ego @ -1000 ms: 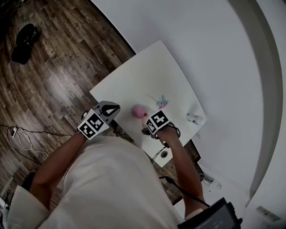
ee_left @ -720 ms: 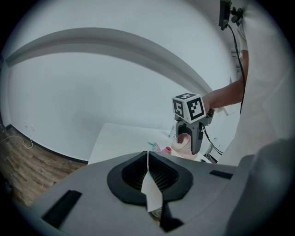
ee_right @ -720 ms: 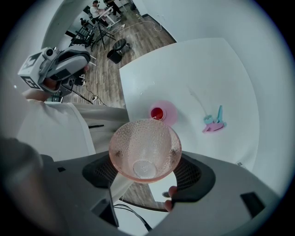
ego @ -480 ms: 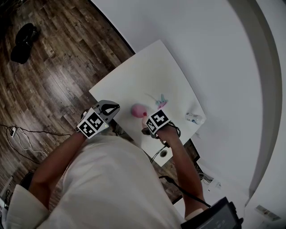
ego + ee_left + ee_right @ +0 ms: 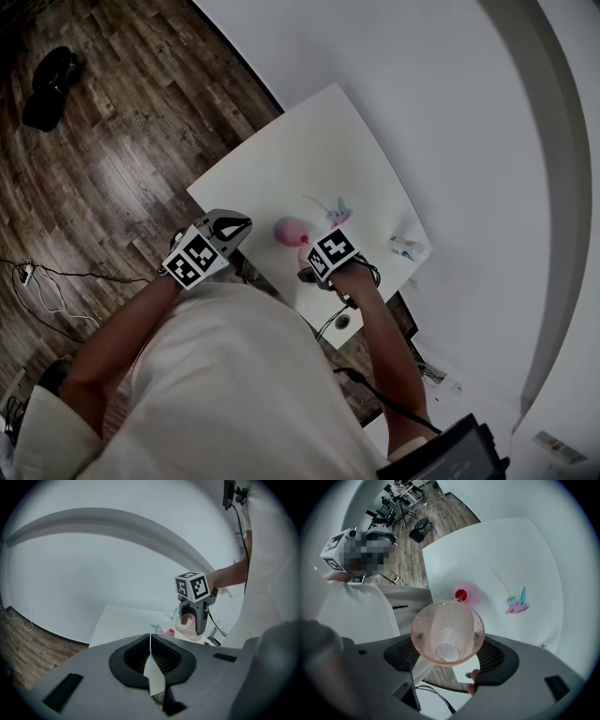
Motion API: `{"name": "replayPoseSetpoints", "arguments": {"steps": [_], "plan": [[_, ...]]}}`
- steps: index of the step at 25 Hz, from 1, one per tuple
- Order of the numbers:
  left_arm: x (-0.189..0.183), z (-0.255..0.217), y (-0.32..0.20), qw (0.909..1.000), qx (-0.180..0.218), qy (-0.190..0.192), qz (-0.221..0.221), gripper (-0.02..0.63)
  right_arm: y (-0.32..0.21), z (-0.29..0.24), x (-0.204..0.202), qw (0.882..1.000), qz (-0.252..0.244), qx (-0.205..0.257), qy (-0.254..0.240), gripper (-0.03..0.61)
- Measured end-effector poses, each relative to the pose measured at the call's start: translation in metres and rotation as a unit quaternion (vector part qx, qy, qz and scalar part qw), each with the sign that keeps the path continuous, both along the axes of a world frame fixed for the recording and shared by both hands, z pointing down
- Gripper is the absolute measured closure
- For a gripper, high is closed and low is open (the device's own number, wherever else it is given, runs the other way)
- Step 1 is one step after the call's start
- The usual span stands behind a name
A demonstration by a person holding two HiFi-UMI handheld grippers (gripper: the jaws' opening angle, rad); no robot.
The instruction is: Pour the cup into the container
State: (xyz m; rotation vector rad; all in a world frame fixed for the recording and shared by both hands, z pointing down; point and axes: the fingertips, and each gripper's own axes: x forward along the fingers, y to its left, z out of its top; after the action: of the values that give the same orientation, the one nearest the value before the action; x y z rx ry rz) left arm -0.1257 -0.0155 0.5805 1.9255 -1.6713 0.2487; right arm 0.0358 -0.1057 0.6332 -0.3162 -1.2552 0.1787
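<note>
The cup [image 5: 446, 637] is showing translucent pink with a dimpled pattern, the container [image 5: 466, 594] pink around a red centre, the clip [image 5: 517, 604] teal and pink, the table [image 5: 309, 150] plain white, the floor [image 5: 112, 141] dark brown wood planks, and the right gripper [image 5: 191, 625] is carrying black-and-white square markers.

We take the pink container [image 5: 292, 231] as our mark. Beyond it, toward the wall, the white table [image 5: 309, 150] lies bare, and there we see wide room to pass. Just right of it a teal and pink clip [image 5: 337, 214] blocks the way. On its near side the right gripper [image 5: 447, 644] and its cup [image 5: 446, 630] fill the air. To its left, the left gripper [image 5: 232, 225] hangs at the table's edge.
</note>
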Motion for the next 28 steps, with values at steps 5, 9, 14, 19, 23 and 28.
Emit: {"name": "replayPoseSetpoints", "arguments": {"steps": [5,9,14,19,23,28], "plan": [[-0.0018,0.0011,0.0003,1.0,0.0,-0.001,-0.002,0.6,-0.0001,-0.0018,0.0,1.0,-0.002,0.0,0.004,0.218],[-0.0019,0.0024,-0.0004,1.0,0.0,0.0,-0.001,0.6,-0.0008,-0.0026,0.0006,1.0,-0.003,-0.001,0.008,0.218],[-0.002,0.0032,-0.0021,1.0,0.002,0.002,-0.001,0.6,-0.0018,-0.0034,0.0008,1.0,-0.002,-0.002,0.012,0.218],[-0.0035,0.0037,-0.0025,1.0,0.002,0.001,-0.001,0.6,-0.0034,-0.004,0.0001,1.0,-0.002,-0.002,0.016,0.218],[-0.0048,0.0039,-0.0021,1.0,0.003,0.002,-0.003,0.601,-0.0046,-0.0047,-0.0011,1.0,-0.003,-0.002,0.019,0.218],[-0.0049,0.0058,-0.0017,1.0,0.002,0.003,-0.003,0.601,-0.0049,-0.0055,-0.0002,1.0,-0.003,-0.004,0.024,0.218]]}}
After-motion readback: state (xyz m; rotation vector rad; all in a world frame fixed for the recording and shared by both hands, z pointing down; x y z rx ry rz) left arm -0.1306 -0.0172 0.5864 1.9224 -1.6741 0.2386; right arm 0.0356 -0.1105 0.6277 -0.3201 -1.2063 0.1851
